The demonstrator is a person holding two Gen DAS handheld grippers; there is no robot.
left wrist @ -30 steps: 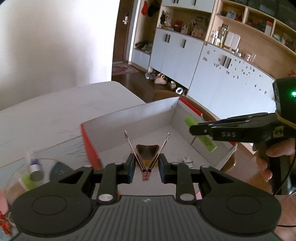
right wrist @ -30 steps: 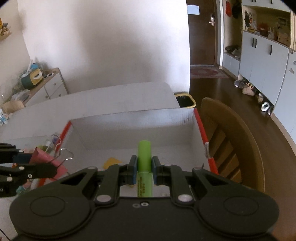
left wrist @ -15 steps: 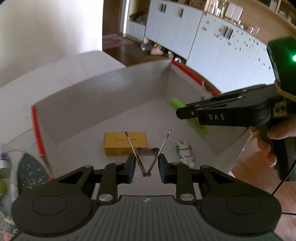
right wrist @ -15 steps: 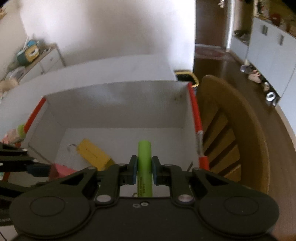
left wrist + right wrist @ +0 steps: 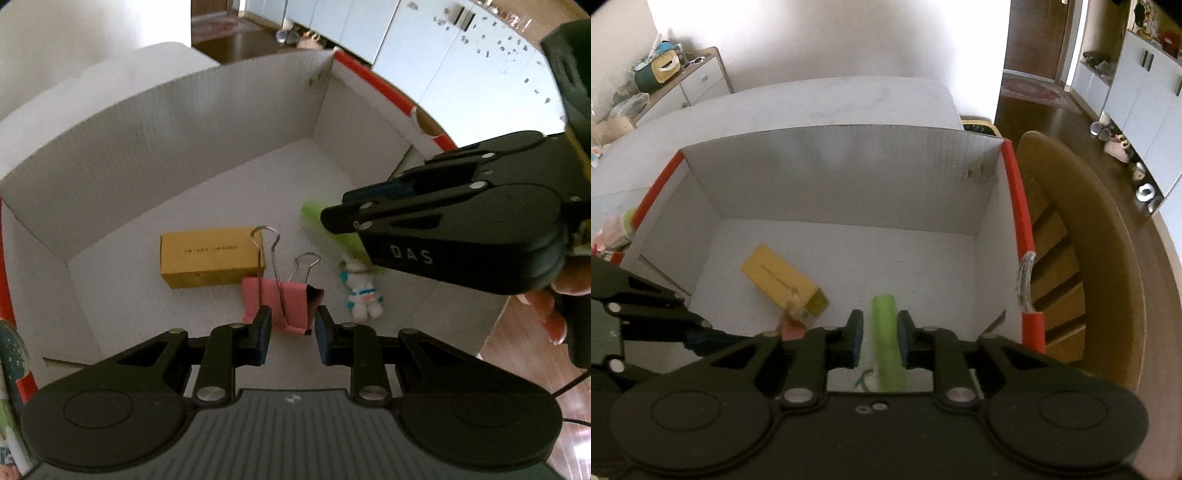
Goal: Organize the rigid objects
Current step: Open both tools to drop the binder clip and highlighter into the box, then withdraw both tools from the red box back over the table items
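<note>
Far left in the left wrist view, a few blurred items sit outside the box on the worktop (image 5: 849, 96), too cut off to identify. The white cardboard box (image 5: 166, 122) with red-edged flaps stands open, and both grippers point down into it. On its floor, toward the left, lies a yellow carton (image 5: 210, 256) on its side. Just to the right of it, touching its lower corner, is the pink binder clip (image 5: 277, 302) with its wire handles raised. The left gripper (image 5: 291, 330) hangs over that clip with its jaws apart; the pads do not press on the clip, which seems to rest on the box floor, though the near end is hidden behind the fingers. Further right, a small white figure toy (image 5: 364, 291) lies on the floor near the clip. Above it, the green cylinder (image 5: 886, 343) shows between the fingers of the right gripper (image 5: 880, 341). Its jaws have just been opening, and a gap now shows on the left side of the cylinder, so the pads no longer clamp it; its image is smeared, so whether it has landed is hard to say. To the right of the box stands a wooden chair (image 5: 1108, 266).
</note>
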